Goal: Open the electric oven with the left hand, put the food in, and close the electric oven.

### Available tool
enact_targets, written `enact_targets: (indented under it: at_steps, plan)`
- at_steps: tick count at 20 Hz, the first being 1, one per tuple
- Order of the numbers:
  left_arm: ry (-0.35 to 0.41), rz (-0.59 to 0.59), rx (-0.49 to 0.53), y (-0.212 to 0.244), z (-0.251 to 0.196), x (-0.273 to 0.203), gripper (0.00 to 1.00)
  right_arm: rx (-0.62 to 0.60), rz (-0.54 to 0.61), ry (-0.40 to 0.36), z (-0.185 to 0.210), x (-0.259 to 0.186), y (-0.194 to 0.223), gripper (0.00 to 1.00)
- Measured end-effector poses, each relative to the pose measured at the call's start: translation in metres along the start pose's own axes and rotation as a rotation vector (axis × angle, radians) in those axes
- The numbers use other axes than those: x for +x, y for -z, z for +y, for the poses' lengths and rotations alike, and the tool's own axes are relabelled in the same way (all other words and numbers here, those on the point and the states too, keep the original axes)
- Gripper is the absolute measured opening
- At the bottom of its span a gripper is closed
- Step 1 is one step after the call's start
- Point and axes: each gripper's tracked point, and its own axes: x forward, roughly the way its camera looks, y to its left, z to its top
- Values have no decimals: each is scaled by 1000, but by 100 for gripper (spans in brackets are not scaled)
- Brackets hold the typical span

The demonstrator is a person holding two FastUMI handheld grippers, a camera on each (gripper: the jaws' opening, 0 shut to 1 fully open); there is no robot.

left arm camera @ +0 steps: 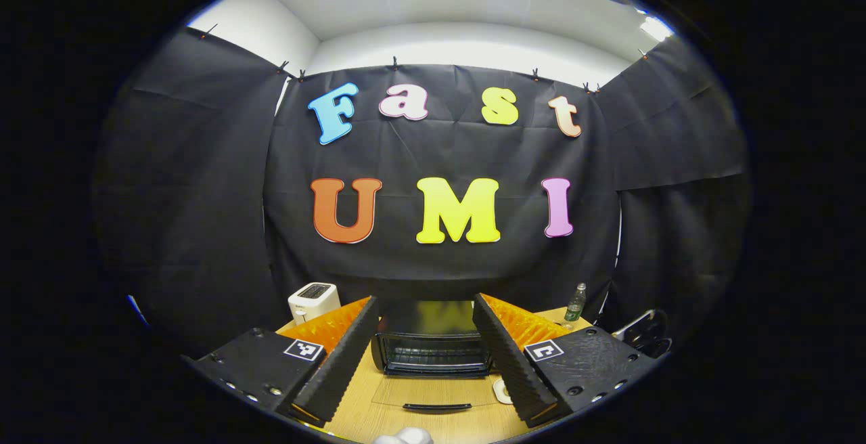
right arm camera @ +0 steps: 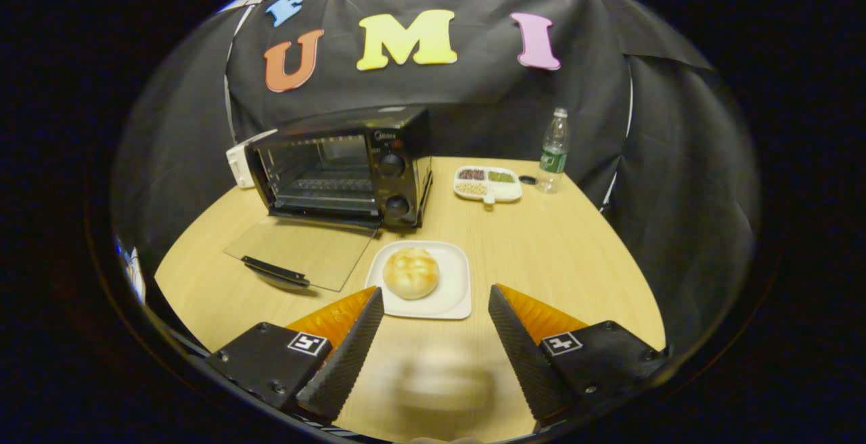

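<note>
- Right gripper view: bun [right arm camera: 411, 272] on a white plate [right arm camera: 454, 298] at frame centre, just above the parted right gripper [right arm camera: 436, 319], which holds nothing; sectioned snack tray [right arm camera: 488, 184] and bottle [right arm camera: 553, 151] upper right
- Left gripper view: left gripper [left arm camera: 423, 327] spread, holding nothing, facing the electric oven [left arm camera: 431, 346] head-on; white toaster [left arm camera: 313, 301] at left
- Oven mouth faces the viewer, glass door [right arm camera: 301, 251] folded flat on the wooden table [right arm camera: 561, 261], handle outermost
- Black cloth walls the booth

The black electric oven [right arm camera: 345, 166] is standing on the table with its glass door [right arm camera: 301, 251] lying flat open in front. A round golden bun [right arm camera: 411, 272] is sitting on a white plate [right arm camera: 454, 292] just beside the door.
</note>
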Motion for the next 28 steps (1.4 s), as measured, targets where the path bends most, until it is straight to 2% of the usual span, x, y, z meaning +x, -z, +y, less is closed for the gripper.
enact_targets:
  at_steps: [2,8,16,21,25,28]
  plan:
    - [-3,-5,1,-2,3,1,92,4,34,-5,6,23,13,99]
    - [-22,14,23,5,18,9,92,-31,53,-14,21,70,10,100]
    - [-28,49,32,19,27,26,92,-62,92,-9,26,105,12,99]
    - [-21,61,37,23,28,33,92,-29,124,-28,28,115,21,100]
    - [-33,51,41,20,34,36,93,-36,136,-29,26,111,21,84]
    - [-33,37,27,14,35,34,93,-32,114,-40,28,100,8,79]
